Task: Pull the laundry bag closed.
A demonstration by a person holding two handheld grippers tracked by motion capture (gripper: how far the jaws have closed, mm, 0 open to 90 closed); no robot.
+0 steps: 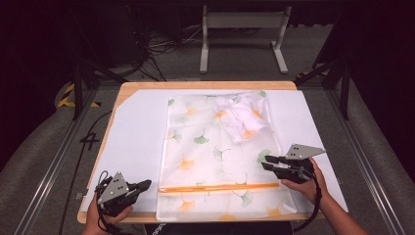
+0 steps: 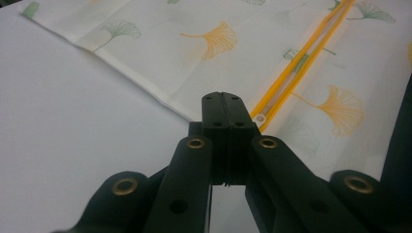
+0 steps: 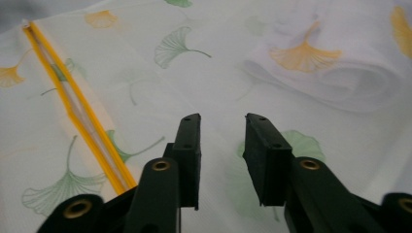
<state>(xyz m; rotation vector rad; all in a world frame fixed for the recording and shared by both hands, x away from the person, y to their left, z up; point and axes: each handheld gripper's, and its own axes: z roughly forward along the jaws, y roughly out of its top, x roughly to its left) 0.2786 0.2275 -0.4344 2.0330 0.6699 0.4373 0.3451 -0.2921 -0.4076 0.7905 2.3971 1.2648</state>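
Note:
A translucent mesh laundry bag [image 1: 215, 152] printed with green and orange ginkgo leaves lies flat on the table. Its orange zipper [image 1: 218, 187] runs across the near end. A white crumpled garment [image 1: 240, 117] sits inside the bag at the far right. My left gripper [image 1: 146, 185] rests at the bag's near left corner, jaws shut together with nothing between them; in the left gripper view [image 2: 222, 99] the zipper's end [image 2: 260, 118] lies just beyond the tips. My right gripper [image 1: 266, 162] hovers over the bag's right edge, open and empty [image 3: 222, 121].
A white sheet [image 1: 139, 137] covers the wooden table [image 1: 125, 90]. Beyond the table stand a metal frame [image 1: 242, 29] and floor cables [image 1: 161, 46]. Black rails [image 1: 63, 152] run along both sides.

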